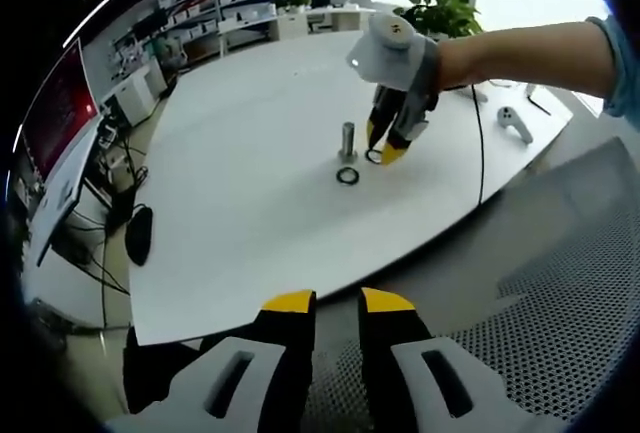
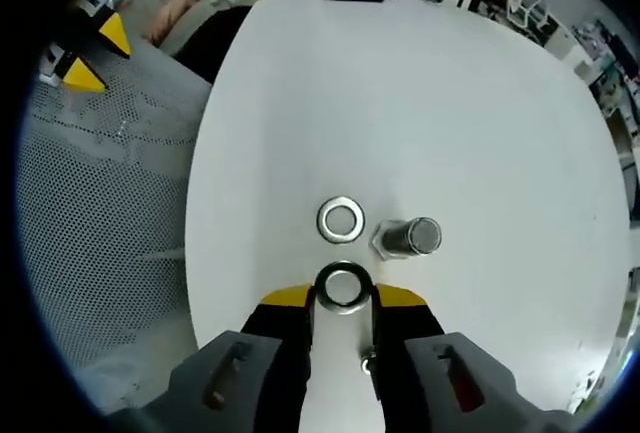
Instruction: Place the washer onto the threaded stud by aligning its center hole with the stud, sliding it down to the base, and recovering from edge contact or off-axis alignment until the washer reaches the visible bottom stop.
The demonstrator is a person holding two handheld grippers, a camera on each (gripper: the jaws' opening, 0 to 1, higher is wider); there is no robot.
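In the right gripper view, the right gripper point(image 2: 343, 297) pinches a shiny washer point(image 2: 343, 286) between its two yellow tips, and the ring sits flat so its round hole faces the camera. Just past it, a second washer point(image 2: 341, 219) lies flat on the white table point(image 2: 420, 93). The stud point(image 2: 410, 237), a short metal post with a wider base, stands upright just beside that loose ring and a little to the right of the held one. The held ring is close to the stud but is not on it. In the left gripper view, the right gripper point(image 1: 385, 156) comes in from the right on a person's bare arm point(image 1: 530, 53) and points down at the table, with its tips just beside the stud point(image 1: 347, 142). The loose ring point(image 1: 347, 175) lies at the foot of the stud, on the near side. The left gripper point(image 1: 337, 302) is low in its own view, well back from the stud and over a grey mesh chair point(image 1: 560, 293). Its yellow tips are spread a little, with nothing between them. A black mouse point(image 1: 139, 234) lies off the table's edge.
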